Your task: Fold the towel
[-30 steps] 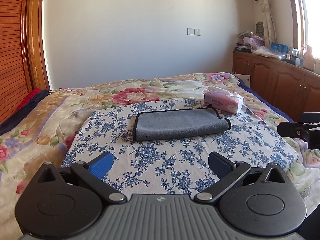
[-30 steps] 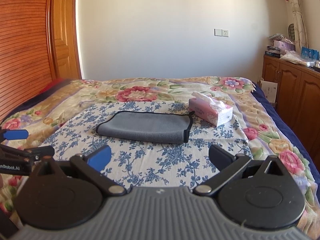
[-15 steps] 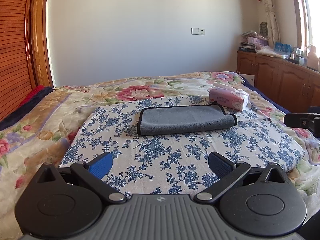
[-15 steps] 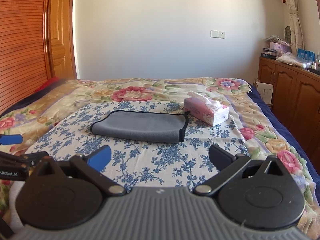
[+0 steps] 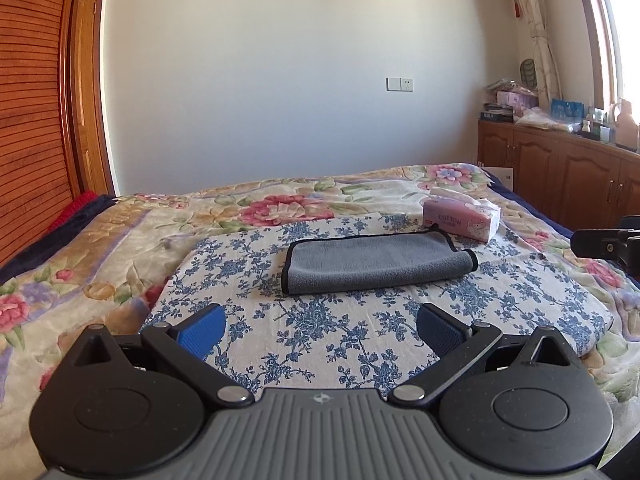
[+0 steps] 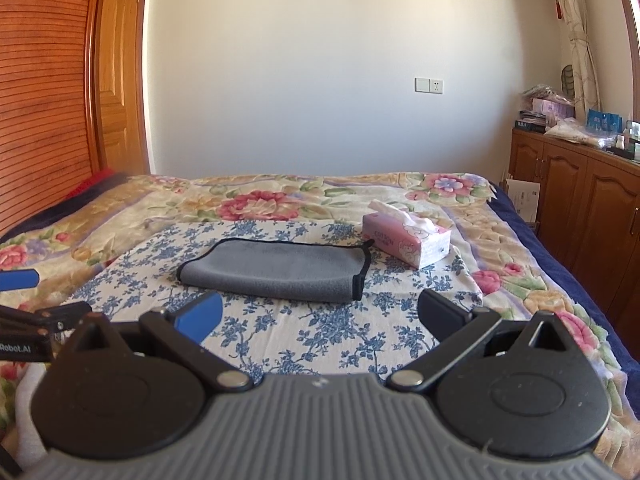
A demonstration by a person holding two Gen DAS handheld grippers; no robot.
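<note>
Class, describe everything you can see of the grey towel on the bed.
The towel is grey, soft and fuzzy-looking, with thin black edging. It is already folded into a long, flat rectangle; the rounded fold faces the cameras and the black-edged ends show at its sides. It lies on a blue-flowered cloth spread over the bed, just in front of a pink tissue box. Neither claw touches it.

- Towel: plain grey, black-edged.
- Cloth under the towel: white, blue flower sprigs.
- Bedspread beneath that cloth: cream, pink blossoms, green leaves.
- Tissue box beside the towel: pink.
</note>
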